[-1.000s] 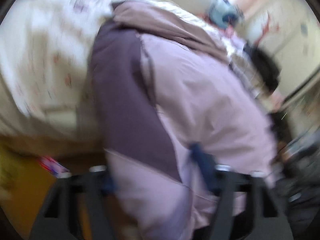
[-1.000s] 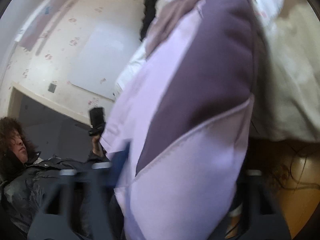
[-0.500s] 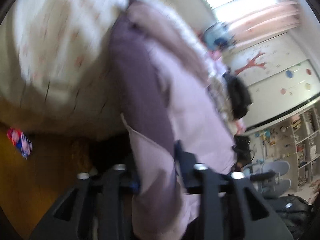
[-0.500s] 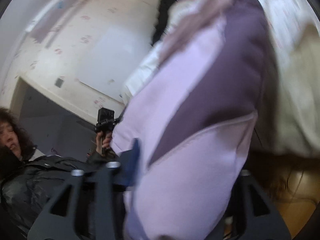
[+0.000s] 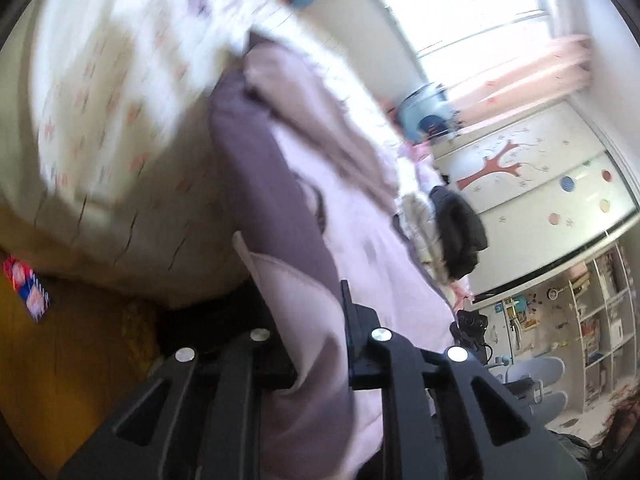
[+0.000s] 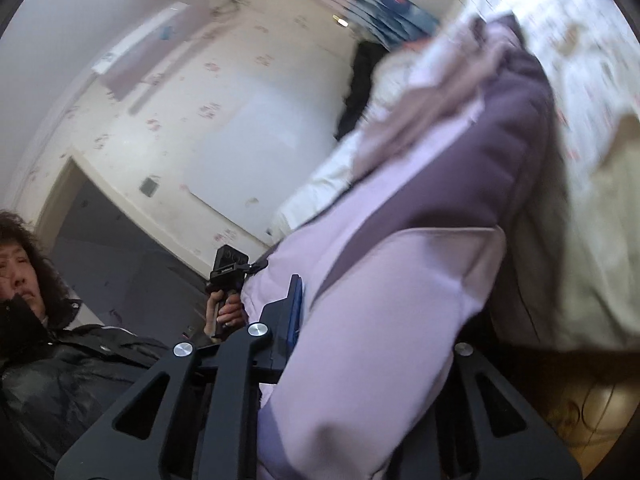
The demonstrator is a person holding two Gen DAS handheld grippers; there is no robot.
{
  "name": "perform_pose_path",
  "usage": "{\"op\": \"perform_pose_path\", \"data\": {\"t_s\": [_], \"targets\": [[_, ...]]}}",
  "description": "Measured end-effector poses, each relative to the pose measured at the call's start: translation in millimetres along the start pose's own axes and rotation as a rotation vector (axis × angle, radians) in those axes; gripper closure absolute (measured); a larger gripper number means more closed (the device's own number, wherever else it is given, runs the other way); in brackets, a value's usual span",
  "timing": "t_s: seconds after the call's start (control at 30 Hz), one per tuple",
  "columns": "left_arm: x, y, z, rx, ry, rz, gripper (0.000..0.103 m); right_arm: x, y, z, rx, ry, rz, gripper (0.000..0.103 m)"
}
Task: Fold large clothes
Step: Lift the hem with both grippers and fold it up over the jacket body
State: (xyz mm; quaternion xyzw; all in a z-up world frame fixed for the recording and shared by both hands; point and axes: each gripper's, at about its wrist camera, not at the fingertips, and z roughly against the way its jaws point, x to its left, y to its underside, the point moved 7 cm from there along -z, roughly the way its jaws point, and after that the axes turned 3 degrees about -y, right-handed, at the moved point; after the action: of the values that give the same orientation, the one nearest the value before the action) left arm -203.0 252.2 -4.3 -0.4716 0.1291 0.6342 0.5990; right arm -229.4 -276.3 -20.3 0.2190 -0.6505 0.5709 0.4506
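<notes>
Jacket (image 5: 288, 216) hem is clamped by left gripper (image 5: 316, 344); right gripper (image 6: 372, 320), wider earlier, is closing on it.

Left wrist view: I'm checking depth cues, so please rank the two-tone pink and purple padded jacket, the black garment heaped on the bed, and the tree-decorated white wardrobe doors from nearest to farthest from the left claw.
1. Two-tone pink and purple padded jacket: pinched in the left claw, bottom centre.
2. Black garment: heaped on the bed, right of centre.
3. Tree-decorated white wardrobe doors: far wall, right.
</notes>
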Motion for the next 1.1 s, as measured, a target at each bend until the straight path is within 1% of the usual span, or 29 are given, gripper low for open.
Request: {"op": "perform_pose_path", "data": {"t_s": [0.03, 0.1, 0.13, 0.17, 0.2, 0.23, 0.27, 0.3, 0.33, 0.37, 0.4, 0.43, 0.5, 0.53, 0.57, 0.6, 0.63, 0.67, 0.77, 0.87, 0.97, 1.03, 1.1], "targets": [[-8.7, -1.7, 4.7, -0.008, 0.007, -0.017, 0.087, 10.6, -3.4, -1.0, -0.004, -0.010, 0.019, 0.083], [-29.4, -2.5, 10.1, -0.010, 0.046, -0.053, 0.087, 27.9, -7.0, -0.3, 0.000, -0.033, 0.055, 0.083], [-33.8, -1.6, 11.5, -0.004, 0.046, -0.078, 0.087, 30.4, -6.0, 2.1, 0.009, -0.035, 0.060, 0.083], [-32.7, 1.2, 10.0, 0.020, 0.038, -0.093, 0.087, 29.9, -4.7, 5.4, 0.021, -0.024, 0.060, 0.083], [-25.1, 3.1, 6.9, 0.049, 0.035, -0.091, 0.086, 24.5, 0.2, 6.8, 0.049, 0.010, 0.050, 0.080], [-15.7, 9.1, -0.9, 0.096, 0.037, -0.083, 0.085, 17.2, 5.2, 8.4, 0.073, 0.038, 0.034, 0.076], [-5.5, 17.2, -11.1, 0.146, 0.025, -0.075, 0.080, 6.1, 15.0, 5.9, 0.117, 0.075, 0.007, 0.071], [8.9, 22.6, -13.5, 0.177, 0.009, -0.064, 0.075, -1.9, 23.7, 10.3, 0.148, 0.095, -0.008, 0.066], [20.6, 30.3, -19.0, 0.211, 0.000, -0.043, 0.069, -9.5, 32.1, 8.9, 0.173, 0.117, -0.024, 0.053], [27.0, 36.3, -21.4, 0.225, -0.001, -0.025, 0.055, -19.7, 41.4, 8.0, 0.194, 0.140, -0.051, 0.048], [36.0, 41.6, -25.3, 0.232, -0.011, -0.005, 0.042, -23.5, 46.4, 8.7, 0.194, 0.137, -0.067, 0.048], [40.8, 45.1, -28.4, 0.235, -0.027, 0.000, 0.041, -27.2, 50.9, 9.8, 0.188, 0.123, -0.088, 0.048], [44.1, 50.5, -29.7, 0.229, -0.036, 0.005, 0.041, -24.1, 53.4, 10.9, 0.159, 0.089, -0.101, 0.048], [44.0, 50.7, -26.0, 0.209, -0.060, -0.013, 0.042, -18.7, 50.7, 11.5, 0.134, 0.063, -0.095, 0.054], [39.1, 47.0, -23.5, 0.184, -0.069, -0.034, 0.054, -12.4, 44.7, 13.8, 0.096, 0.038, -0.080, 0.066], [33.3, 43.7, -20.2, 0.169, -0.056, -0.035, 0.073, -9.6, 39.1, 14.8, 0.071, 0.027, -0.073, 0.072], [29.2, 38.2, -15.0, 0.147, -0.054, -0.034, 0.076, -3.3, 30.0, 17.0, 0.033, 0.000, -0.062, 0.076], [21.4, 31.5, -9.4, 0.114, -0.046, -0.044, 0.081, 1.6, 23.5, 17.5, 0.010, -0.016, -0.052, 0.077], [1.7, 12.6, 5.9, 0.033, -0.013, -0.059, 0.084, 22.9, -0.3, 12.3, -0.046, -0.074, -0.006, 0.077], [-12.7, -5.9, 14.6, -0.027, 0.033, -0.050, 0.084, 32.4, -19.6, 15.8, -0.098, -0.127, 0.015, 0.077], [-19.0, -27.7, 19.9, -0.071, 0.084, -0.029, 0.085, 37.2, -46.1, 21.4, -0.165, -0.179, 0.018, 0.077], [-18.4, -38.8, 23.5, -0.093, 0.111, -0.020, 0.085, 36.5, -59.8, 27.6, -0.183, -0.193, 0.025, 0.077], [-21.6, -49.1, 24.9, -0.112, 0.126, -0.019, 0.085, 41.5, -73.0, 24.5, -0.184, -0.195, 0.041, 0.077]]}}
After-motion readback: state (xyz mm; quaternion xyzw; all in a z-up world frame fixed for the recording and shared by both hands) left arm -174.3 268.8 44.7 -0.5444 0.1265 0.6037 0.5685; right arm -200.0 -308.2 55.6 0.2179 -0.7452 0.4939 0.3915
